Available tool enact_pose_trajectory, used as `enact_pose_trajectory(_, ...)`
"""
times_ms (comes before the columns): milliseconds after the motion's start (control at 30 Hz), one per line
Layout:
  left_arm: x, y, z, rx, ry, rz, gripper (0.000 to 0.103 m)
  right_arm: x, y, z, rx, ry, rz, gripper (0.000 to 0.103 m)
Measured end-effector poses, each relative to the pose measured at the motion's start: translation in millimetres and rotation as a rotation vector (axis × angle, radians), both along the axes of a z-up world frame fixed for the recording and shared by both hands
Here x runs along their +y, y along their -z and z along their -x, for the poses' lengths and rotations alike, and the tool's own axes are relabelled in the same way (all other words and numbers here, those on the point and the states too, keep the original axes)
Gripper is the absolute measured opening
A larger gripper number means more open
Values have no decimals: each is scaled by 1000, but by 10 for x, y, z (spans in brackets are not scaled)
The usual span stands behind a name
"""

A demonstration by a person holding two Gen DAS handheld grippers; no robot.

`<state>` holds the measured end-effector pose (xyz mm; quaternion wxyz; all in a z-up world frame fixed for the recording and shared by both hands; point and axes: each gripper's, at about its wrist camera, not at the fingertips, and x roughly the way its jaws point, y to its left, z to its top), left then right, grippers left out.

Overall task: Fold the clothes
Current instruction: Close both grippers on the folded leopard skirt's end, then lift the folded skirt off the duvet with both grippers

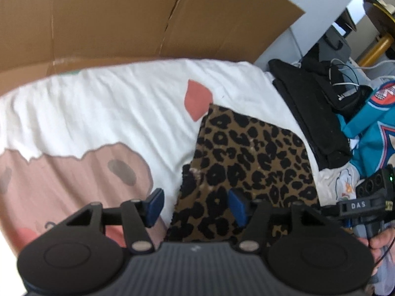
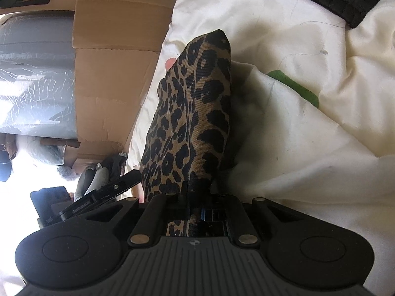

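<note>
White bedding (image 1: 123, 103), leopard garment's (image 1: 249, 148) edge (cardboard (image 1: 111, 14) behind)

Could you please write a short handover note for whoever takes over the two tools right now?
Left tool: open, holding nothing, above the near edge of the leopard-print garment.
Right tool: shut on the leopard-print garment, one edge lifted off the white printed blanket.
Done: garment looks partly folded on the blanket.
Left: finish the fold. Black clothing and a teal jersey wait at the side, apparently next.
</note>
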<state>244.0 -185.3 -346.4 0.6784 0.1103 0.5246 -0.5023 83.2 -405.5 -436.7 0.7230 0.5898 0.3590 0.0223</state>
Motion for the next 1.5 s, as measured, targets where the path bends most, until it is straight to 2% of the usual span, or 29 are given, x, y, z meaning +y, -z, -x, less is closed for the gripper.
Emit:
enact_pose_trajectory(300,-109,289,-154,150,-31,12,61,-9,20,-3,1,1,4,6)
enact_pose_trajectory(400,-146,335,-165,185,-24,28,52,-6,14,-8,4,3,12,7)
enact_pose_trajectory(533,-126,316,-181,183,-39,51,33,-19,-65,-22,-12,-1,45,7)
enact_pose_trajectory(600,-95,298,-200,194,-36,65,32,-38,-111,-32,-20,-11,63,7)
enact_pose_trajectory(667,-87,301,-210,199,-36,59,34,-56,-136,-42,-22,-23,75,7)
enact_pose_trajectory(700,-90,310,-215,199,-40,48,40,-58,-129,-41,-17,-24,75,7)
enact_pose_trajectory(733,-95,323,-220,198,-47,34,53,-61,-122,-41,-12,-24,75,7)
enact_pose_trajectory(833,-104,377,-223,211,-44,23,64,-55,-67,-22,16,-2,57,12)
enact_pose_trajectory(933,-134,422,-260,240,-41,37,66,-58,-18,-9,35,16,44,24)
enact_pose_trajectory(1033,-182,461,-307,279,-42,57,67,-104,-3,-22,31,37,42,25)
enact_pose_trajectory(1167,-268,495,-281,310,-12,83,67,-154,54,-18,20,93,-7,31)
enact_pose_trajectory(1233,-308,512,-257,319,8,95,74,-154,78,-22,21,108,-15,31)
enact_pose_trajectory(1300,-329,516,-243,320,23,98,74,-143,84,-27,22,118,-13,31)
enact_pose_trajectory(1333,-329,518,-245,324,28,100,72,-135,85,-34,26,123,-10,30)
enact_pose_trajectory(1433,-310,531,-257,336,30,100,59,-116,76,-45,53,141,8,18)
enact_pose_trajectory(1500,-292,527,-253,348,39,105,59,-93,33,-64,59,141,46,14)
